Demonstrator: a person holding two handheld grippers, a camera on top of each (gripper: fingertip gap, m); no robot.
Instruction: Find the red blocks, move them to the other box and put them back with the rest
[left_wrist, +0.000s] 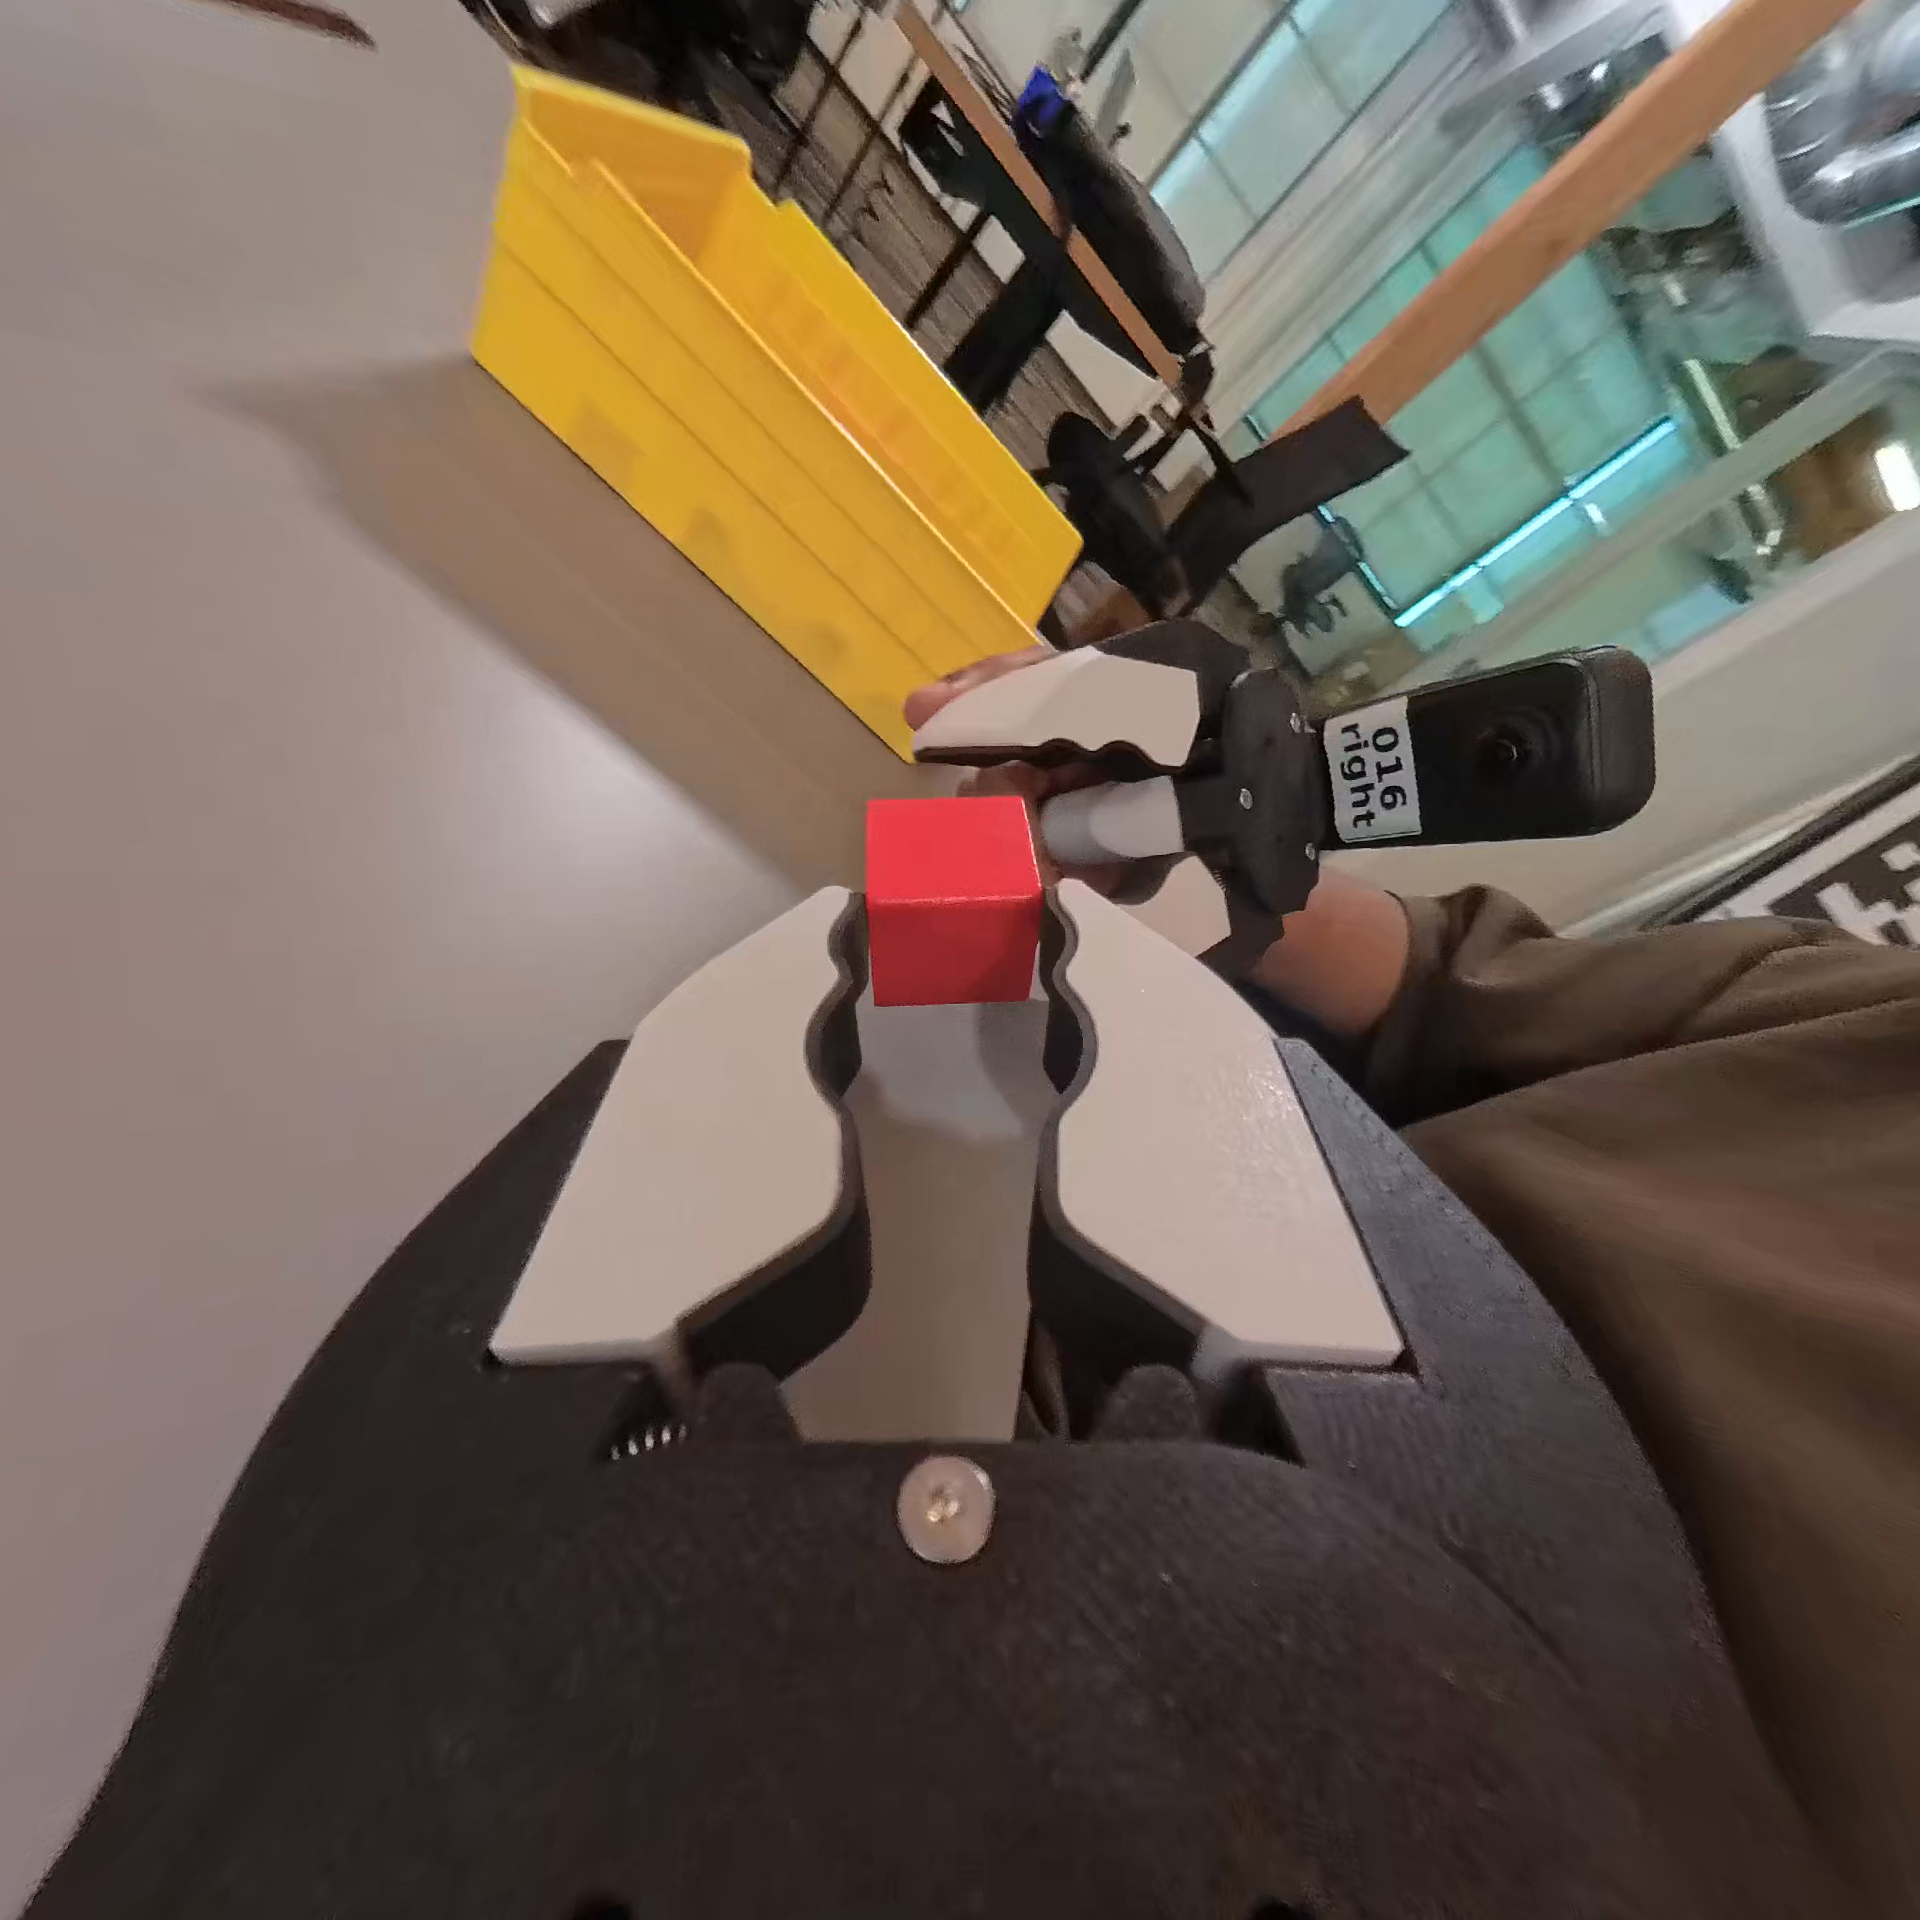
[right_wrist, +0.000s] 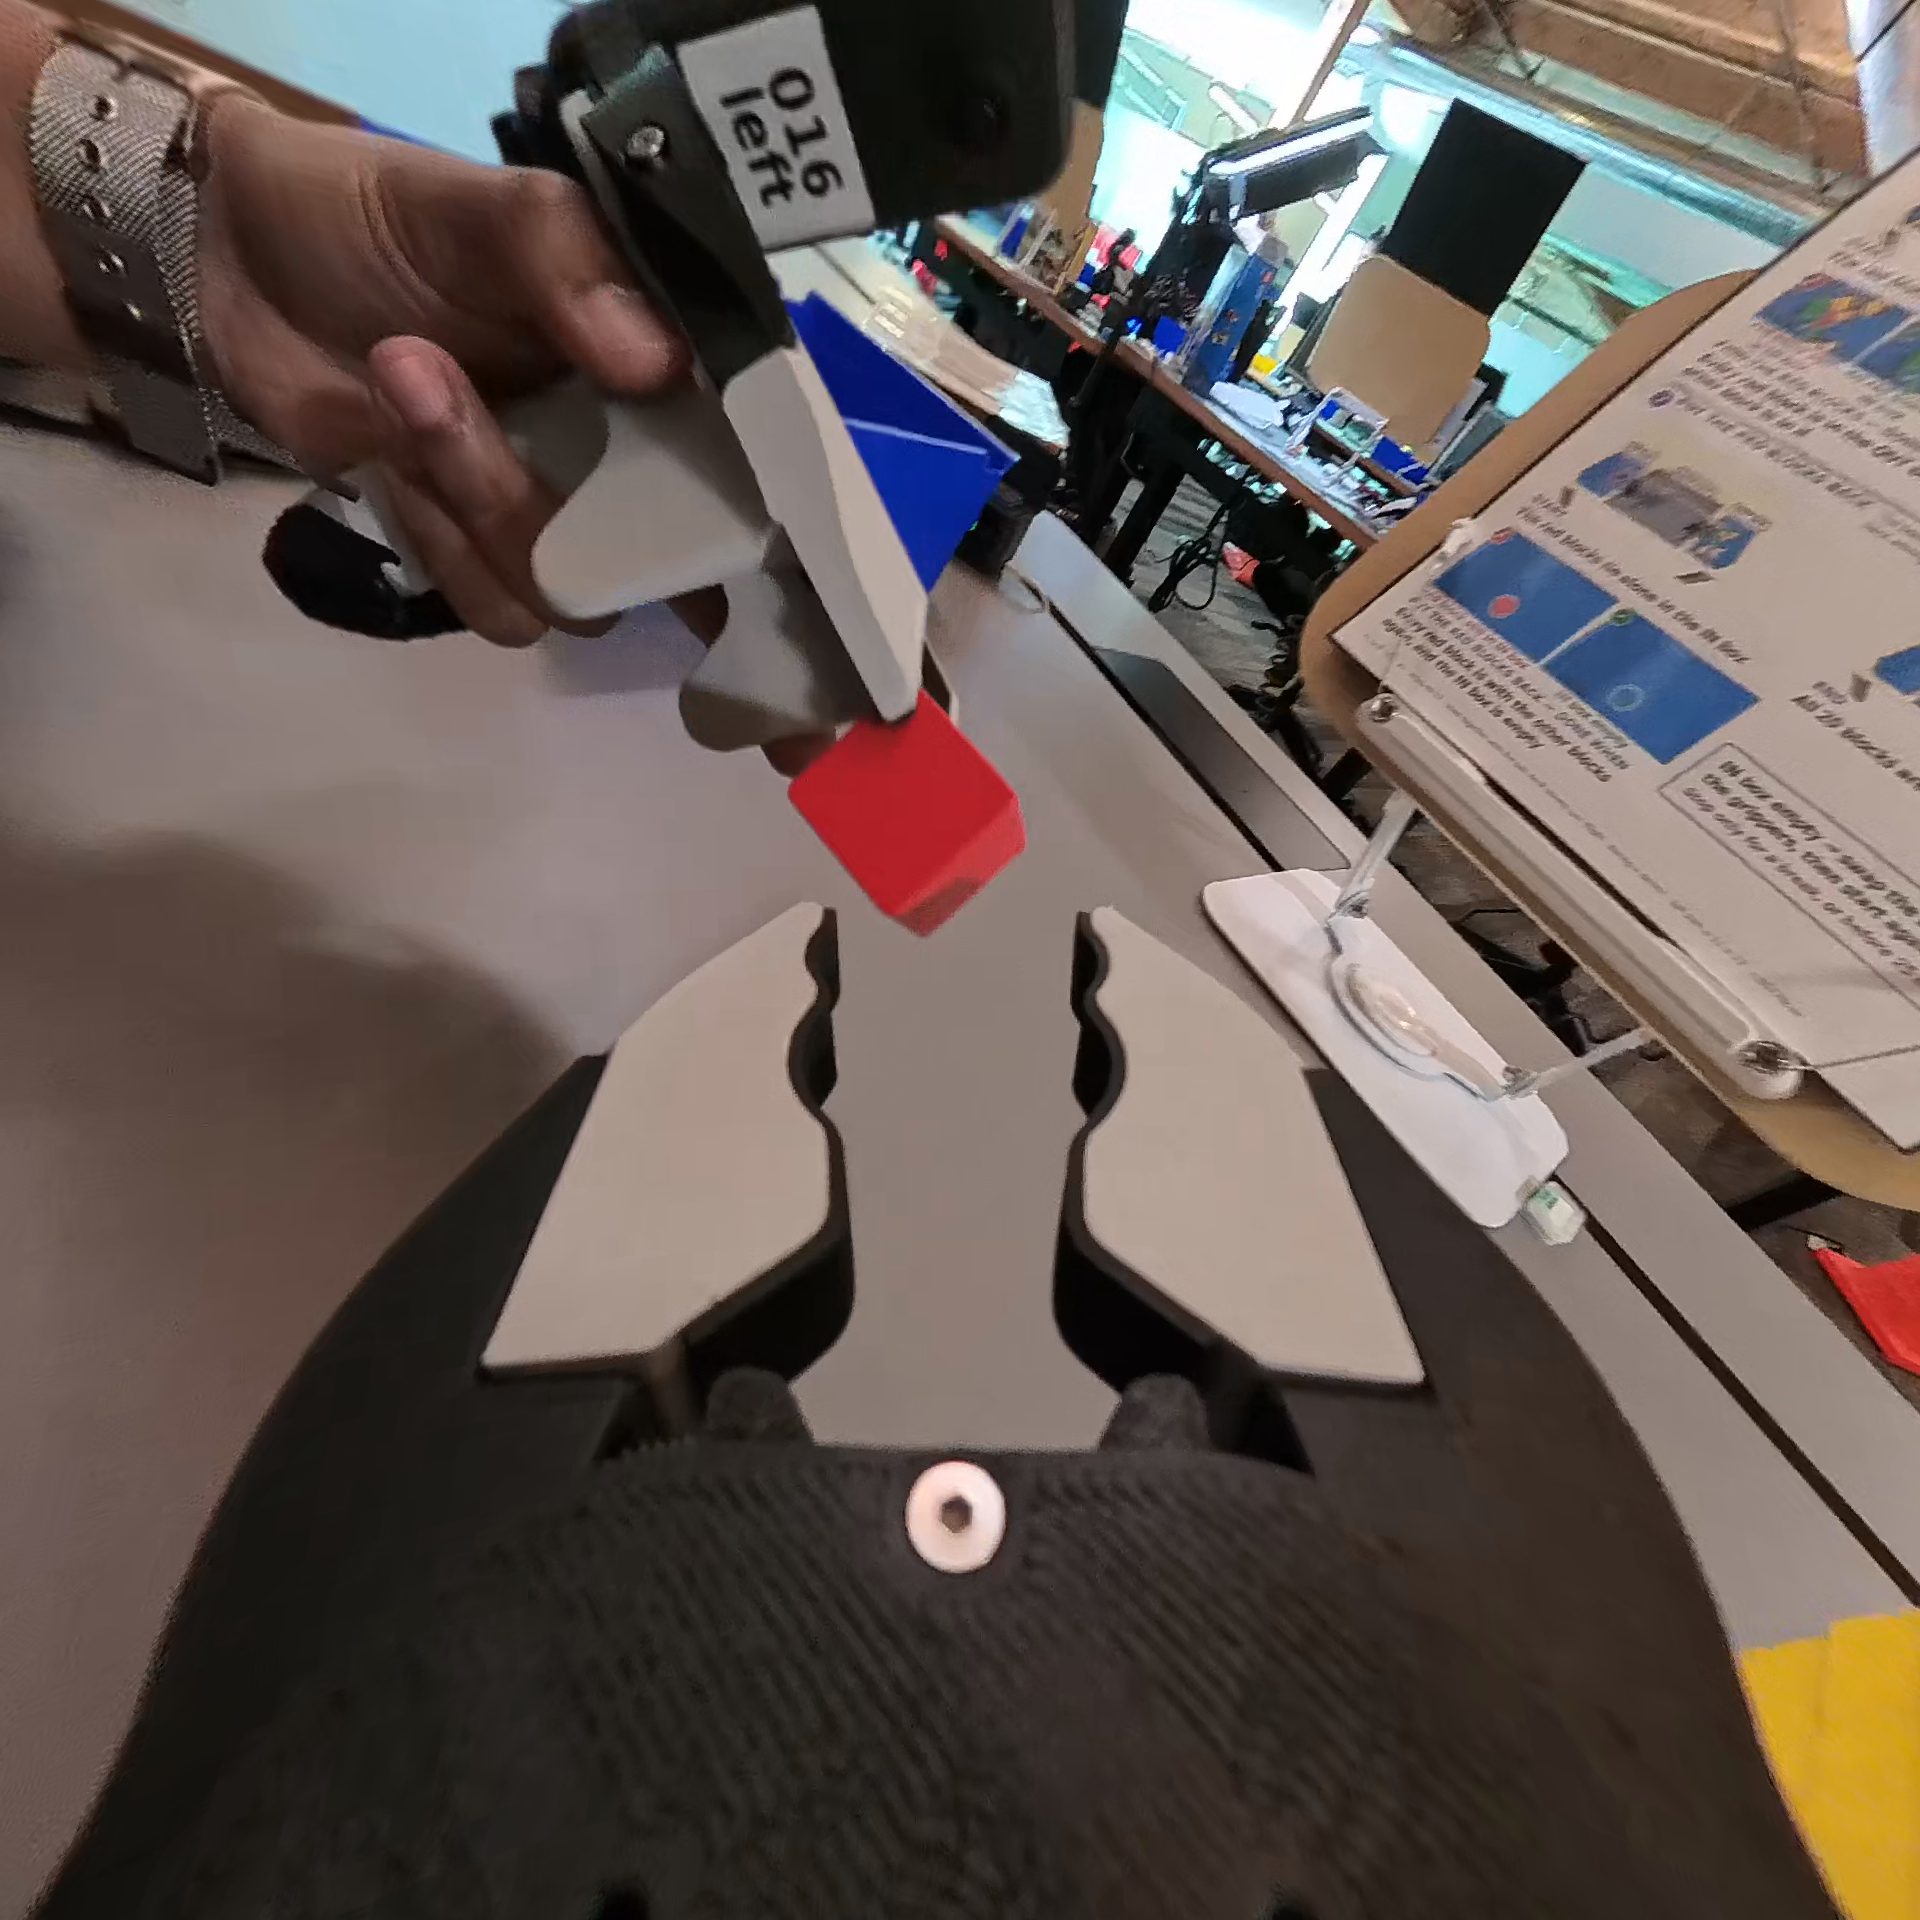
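Observation:
My left gripper (left_wrist: 951, 920) is shut on a red block (left_wrist: 951, 914), which it pinches between its fingertips above the pale table (left_wrist: 312, 831). In the right wrist view the same block (right_wrist: 906, 821) hangs tilted from the left gripper (right_wrist: 831, 732), which a hand holds. My right gripper (right_wrist: 954, 930) is open and empty, its fingertips just below the block and not touching it. In the left wrist view the right gripper (left_wrist: 987, 779) points at the block from the right, close behind it. A yellow box (left_wrist: 748, 416) stands farther back on the table. Its inside is hidden.
A blue box (right_wrist: 904, 468) stands behind the left gripper. A sheet of printed instructions on a clipboard stand (right_wrist: 1662, 675) with a white base (right_wrist: 1382, 1049) is at the table's right edge. A yellow corner (right_wrist: 1839, 1766) shows at lower right. A sleeve (left_wrist: 1662, 1143) fills the right. Both grippers' tips are close together, under 4 cm apart.

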